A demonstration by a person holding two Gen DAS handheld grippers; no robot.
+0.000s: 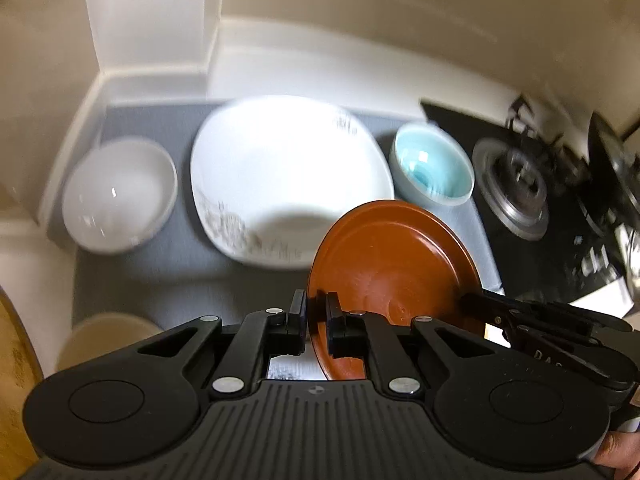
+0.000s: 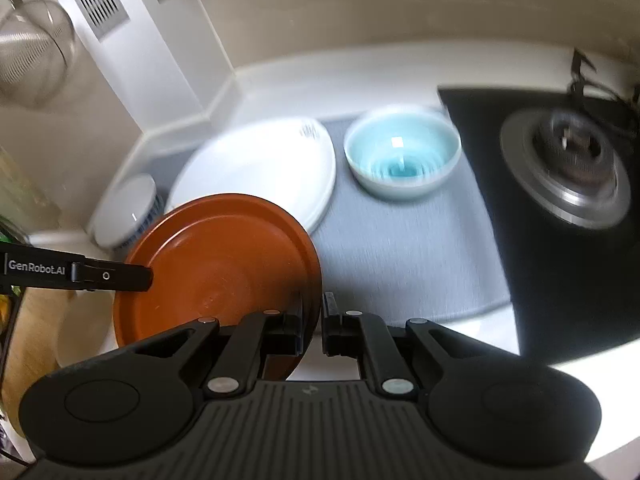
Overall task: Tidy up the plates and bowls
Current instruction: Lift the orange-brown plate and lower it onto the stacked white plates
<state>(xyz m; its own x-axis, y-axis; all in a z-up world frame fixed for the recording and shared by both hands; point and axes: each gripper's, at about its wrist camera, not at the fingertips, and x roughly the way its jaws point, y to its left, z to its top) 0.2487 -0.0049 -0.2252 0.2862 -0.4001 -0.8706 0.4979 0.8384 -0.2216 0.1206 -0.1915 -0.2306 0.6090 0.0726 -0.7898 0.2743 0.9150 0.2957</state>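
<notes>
A brown round plate (image 1: pixel 392 264) (image 2: pixel 216 264) hangs tilted above the counter, held at opposite rims. My left gripper (image 1: pixel 316 314) is shut on its left rim, and its finger also shows in the right wrist view (image 2: pixel 136 276). On the right rim my right gripper (image 2: pixel 316 316) is shut, with its finger seen from the left wrist (image 1: pixel 480 304). Below, on a grey mat (image 1: pixel 160 264) (image 2: pixel 392 248), stand a white bowl (image 1: pixel 120 196) (image 2: pixel 128 212), a white square plate (image 1: pixel 288 168) (image 2: pixel 260 160) and a light blue bowl (image 1: pixel 432 168) (image 2: pixel 402 156).
A black gas hob with a burner (image 1: pixel 516 188) (image 2: pixel 568 172) lies right of the mat. A beige dish (image 1: pixel 108 336) (image 2: pixel 76 336) and a wooden board (image 1: pixel 16 340) sit at the near left. White walls close the back, and a glass vessel (image 2: pixel 32 48) hangs upper left.
</notes>
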